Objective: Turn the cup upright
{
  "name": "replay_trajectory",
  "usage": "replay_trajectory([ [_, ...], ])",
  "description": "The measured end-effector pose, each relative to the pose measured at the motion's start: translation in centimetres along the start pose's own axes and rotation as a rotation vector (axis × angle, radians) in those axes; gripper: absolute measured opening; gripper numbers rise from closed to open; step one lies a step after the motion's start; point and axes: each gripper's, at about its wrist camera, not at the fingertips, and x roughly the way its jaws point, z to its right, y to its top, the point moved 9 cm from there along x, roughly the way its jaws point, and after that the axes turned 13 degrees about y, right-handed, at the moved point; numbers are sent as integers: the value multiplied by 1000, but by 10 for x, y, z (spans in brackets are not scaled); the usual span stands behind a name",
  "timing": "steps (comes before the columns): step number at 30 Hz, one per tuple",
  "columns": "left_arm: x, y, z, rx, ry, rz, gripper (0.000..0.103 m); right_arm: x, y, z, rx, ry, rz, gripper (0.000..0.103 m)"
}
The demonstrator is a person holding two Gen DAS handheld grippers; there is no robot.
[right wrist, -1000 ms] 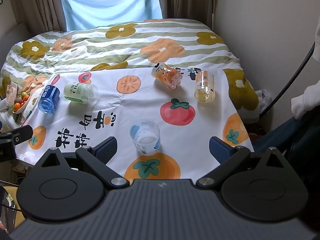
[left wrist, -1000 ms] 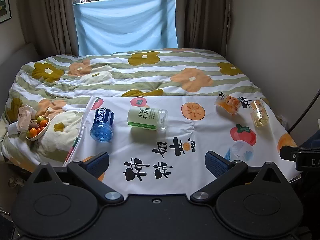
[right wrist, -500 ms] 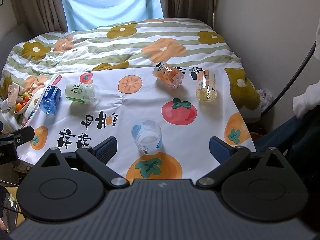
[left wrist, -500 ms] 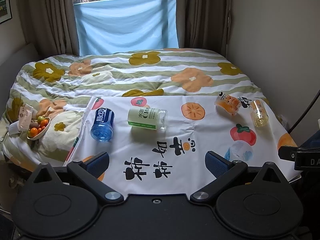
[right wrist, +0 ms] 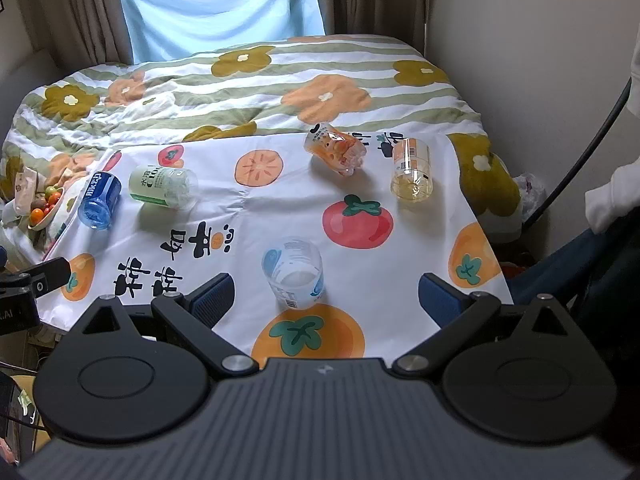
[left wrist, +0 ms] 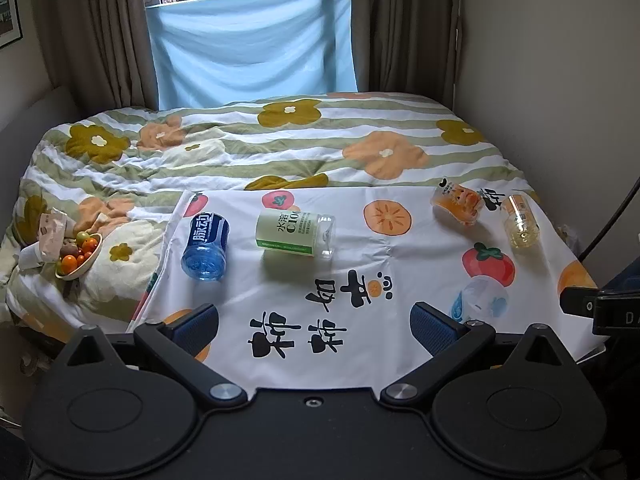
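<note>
Several clear plastic cups lie on their sides on a fruit-print cloth (left wrist: pixel 400 256) spread over the bed. A blue cup (left wrist: pixel 205 246) lies at the left, a green-label cup (left wrist: pixel 295 233) beside it. An orange cup (left wrist: pixel 458 204) and a yellow cup (left wrist: pixel 520 222) lie at the far right. A clear cup with blue print (right wrist: pixel 294 274) lies nearest my right gripper (right wrist: pixel 326 300), just ahead of its open, empty fingers. My left gripper (left wrist: pixel 316 322) is open and empty over the cloth's near edge.
A small bowl of cherry tomatoes (left wrist: pixel 78 256) and a snack packet (left wrist: pixel 51 232) sit on the quilt at the left. The flowered quilt (left wrist: pixel 280 144) runs back to the curtained window. A wall stands close on the right. A dark cable (right wrist: pixel 580 140) hangs at the right.
Both gripper views have shifted only slightly. The right view has eased forward a little toward the clear blue-print cup. No cup has moved.
</note>
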Motion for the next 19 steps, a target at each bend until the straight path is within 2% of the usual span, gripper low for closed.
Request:
replay_trajectory([
  [7,1,1,-1,15,26,11,103,0,0,0,-1,0,-1,103],
  [19,4,-1,-2,-1,20,2,103,0,0,1,0,1,0,103],
])
